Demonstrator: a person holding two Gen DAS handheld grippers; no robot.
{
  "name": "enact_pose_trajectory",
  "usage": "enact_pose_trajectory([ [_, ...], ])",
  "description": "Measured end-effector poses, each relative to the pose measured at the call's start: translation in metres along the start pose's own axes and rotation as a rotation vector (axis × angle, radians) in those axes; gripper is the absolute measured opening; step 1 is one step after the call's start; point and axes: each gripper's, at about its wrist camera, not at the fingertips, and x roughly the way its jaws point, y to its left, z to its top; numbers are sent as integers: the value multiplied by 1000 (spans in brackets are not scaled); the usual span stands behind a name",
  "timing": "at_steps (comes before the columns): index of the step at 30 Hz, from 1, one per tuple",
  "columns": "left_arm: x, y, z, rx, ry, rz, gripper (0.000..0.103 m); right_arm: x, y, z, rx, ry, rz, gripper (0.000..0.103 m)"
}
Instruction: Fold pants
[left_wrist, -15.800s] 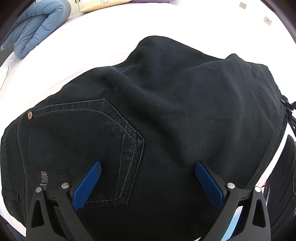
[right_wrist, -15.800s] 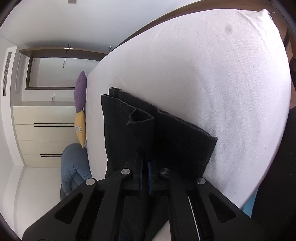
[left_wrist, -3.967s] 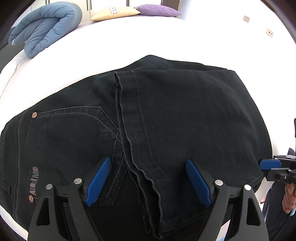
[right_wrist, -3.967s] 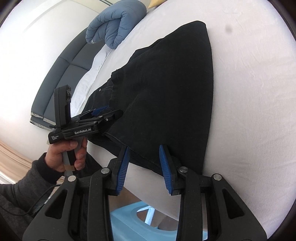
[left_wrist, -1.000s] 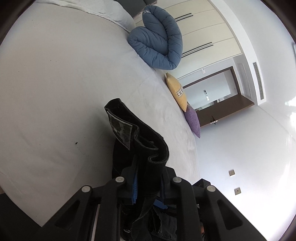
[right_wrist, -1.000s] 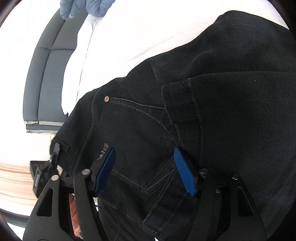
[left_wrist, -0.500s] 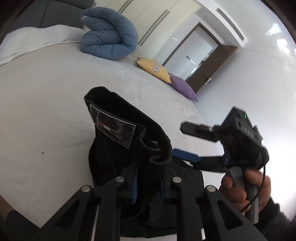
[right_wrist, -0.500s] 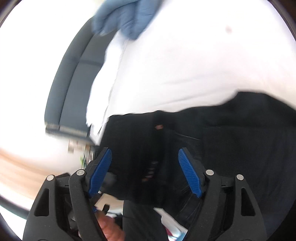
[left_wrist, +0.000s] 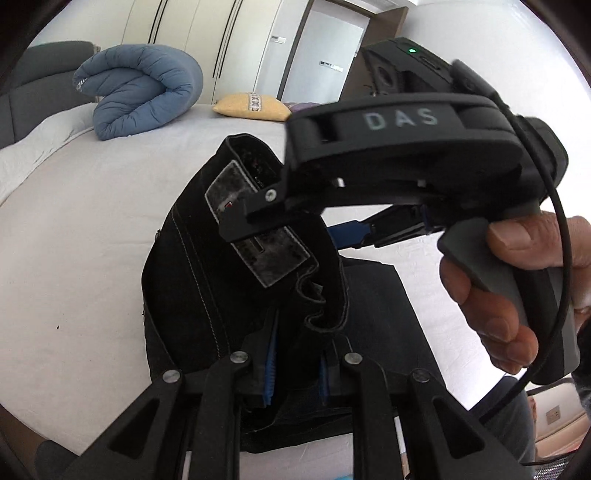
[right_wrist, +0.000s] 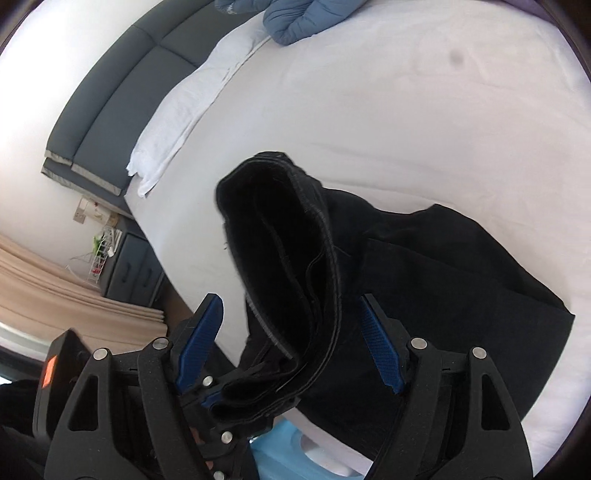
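The black pants (left_wrist: 207, 280) lie partly folded on the white bed (left_wrist: 74, 229). My left gripper (left_wrist: 295, 369) is shut on the waistband end and holds it up off the bed, with the grey inner label (left_wrist: 266, 254) showing. My right gripper (right_wrist: 291, 347) is open, its blue pads (right_wrist: 380, 350) either side of the raised waistband (right_wrist: 280, 258). It also shows in the left wrist view (left_wrist: 406, 177), held by a hand just above the waistband. The rest of the pants (right_wrist: 461, 280) lies flat on the bed.
A rolled blue duvet (left_wrist: 140, 88) and a yellow pillow (left_wrist: 251, 107) lie at the far side of the bed. A grey headboard (right_wrist: 110, 99), white pillow (right_wrist: 192, 107) and a nightstand (right_wrist: 136, 273) stand to the left. A light blue object (right_wrist: 291, 458) sits below the bed edge.
My left gripper has kept its hold on the waistband and turned with it. My right gripper has moved in close, its open fingers now around the raised waistband.
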Motion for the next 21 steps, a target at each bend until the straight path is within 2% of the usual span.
enact_pose_trajectory([
  [2, 3, -6, -3, 27, 7, 8, 18, 2, -2, 0, -9, -17, -4, 51],
  [3, 4, -9, -4, 35, 13, 10, 18, 2, -5, -2, -14, -17, -15, 31],
  [5, 9, -13, -6, 49, 24, 9, 18, 1, -13, -8, -5, -36, -49, 26],
  [6, 11, -16, -7, 56, 29, 6, 18, -1, -18, -13, -2, -47, -56, 18],
  [14, 37, -56, -8, 164, 86, -66, 18, -28, -97, -70, 173, -179, -12, 14],
  [21, 84, -107, -26, 302, 210, -95, 18, -22, -194, -140, 367, -202, 32, 14],
])
